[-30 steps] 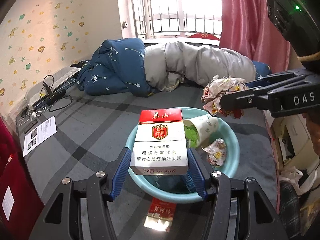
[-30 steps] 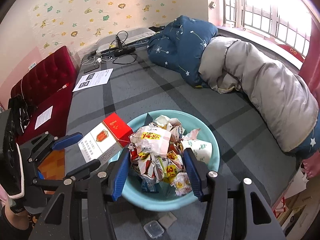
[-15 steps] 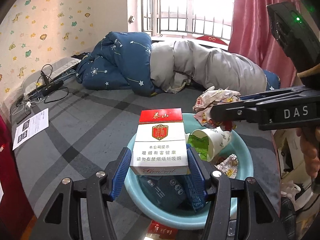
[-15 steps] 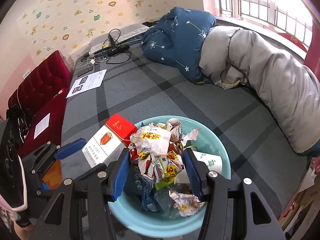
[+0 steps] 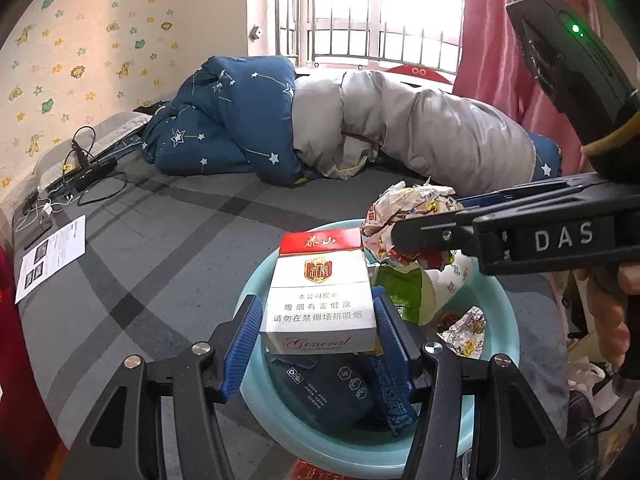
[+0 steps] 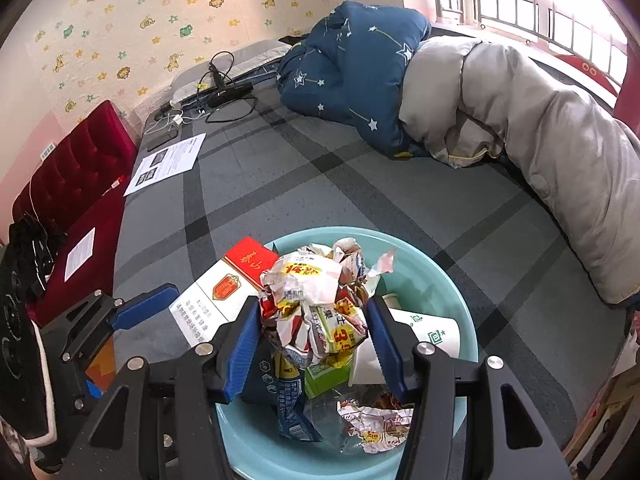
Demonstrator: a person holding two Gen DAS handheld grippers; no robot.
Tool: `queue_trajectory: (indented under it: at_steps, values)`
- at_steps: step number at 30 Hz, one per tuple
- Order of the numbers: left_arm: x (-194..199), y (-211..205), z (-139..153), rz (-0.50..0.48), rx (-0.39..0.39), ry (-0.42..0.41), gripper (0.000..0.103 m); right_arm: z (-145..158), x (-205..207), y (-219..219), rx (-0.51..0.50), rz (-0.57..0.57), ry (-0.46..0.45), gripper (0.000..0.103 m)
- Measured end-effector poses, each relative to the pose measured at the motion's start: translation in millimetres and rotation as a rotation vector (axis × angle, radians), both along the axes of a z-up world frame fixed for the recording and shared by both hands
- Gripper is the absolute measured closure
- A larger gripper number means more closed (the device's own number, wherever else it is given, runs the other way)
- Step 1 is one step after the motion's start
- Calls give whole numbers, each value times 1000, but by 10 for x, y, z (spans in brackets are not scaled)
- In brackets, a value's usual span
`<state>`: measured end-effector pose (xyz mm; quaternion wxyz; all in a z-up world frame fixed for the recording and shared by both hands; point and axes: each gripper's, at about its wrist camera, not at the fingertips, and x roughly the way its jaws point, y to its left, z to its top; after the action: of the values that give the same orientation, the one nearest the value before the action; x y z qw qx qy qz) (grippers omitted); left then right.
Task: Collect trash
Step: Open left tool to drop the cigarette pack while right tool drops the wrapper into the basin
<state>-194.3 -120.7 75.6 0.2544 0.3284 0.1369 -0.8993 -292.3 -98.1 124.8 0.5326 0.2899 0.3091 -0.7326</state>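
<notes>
A red-and-white cigarette pack (image 5: pixel 320 296) is held upright between the blue pads of my left gripper (image 5: pixel 318 332), above a light blue plastic basin (image 5: pixel 500 344). My right gripper (image 6: pixel 312 320) is shut on a crumpled bundle of snack wrappers (image 6: pixel 316 300) over the same basin (image 6: pixel 424 264). Inside the basin lie a white paper cup (image 6: pixel 428 330), a dark blue packet (image 5: pixel 332 392) and a small crumpled wrapper (image 5: pixel 464 332). The right gripper (image 5: pixel 448 216) with its wrapper bundle (image 5: pixel 400 208) also shows in the left wrist view, and the cigarette pack (image 6: pixel 224 292) in the right wrist view.
The basin rests on a grey checked bed sheet (image 6: pixel 320 176). A blue starred and grey duvet (image 5: pixel 320 128) is bunched at the far side. Cables (image 6: pixel 224 92) and a printed sheet (image 6: pixel 168 162) lie near the wall. A red padded bench (image 6: pixel 72 184) stands left, a pink curtain (image 5: pixel 520 40) right.
Both grippers have moved forward over the basin with their loads still held. The basin now sits closer beneath them, and more of its contents show.
</notes>
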Motion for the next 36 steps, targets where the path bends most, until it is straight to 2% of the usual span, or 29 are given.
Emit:
queue_trajectory:
  at_steps: [11,15,17,18,19,22,36]
  values:
    - [4,1,-59,5,6,-13,41,-29,-16,-28,1,-13,-3,44]
    - [11,60,-88,4,2,-25,40,-28,-22,-6,5,-23,-10,36]
    - [30,85,-82,6,3,-16,30,-22,-16,15,7,-34,-8,24]
    - [45,103,-73,11,4,-10,11,-18,-12,33,6,-41,-5,16]
    - [66,118,-66,15,1,-4,1,-14,-5,56,5,-45,-3,9]
    - [126,184,-11,13,-13,14,0,11,21,132,2,-65,9,1]
    - [450,463,218,74,-82,-3,0,172,334,561,-2,-60,80,0]
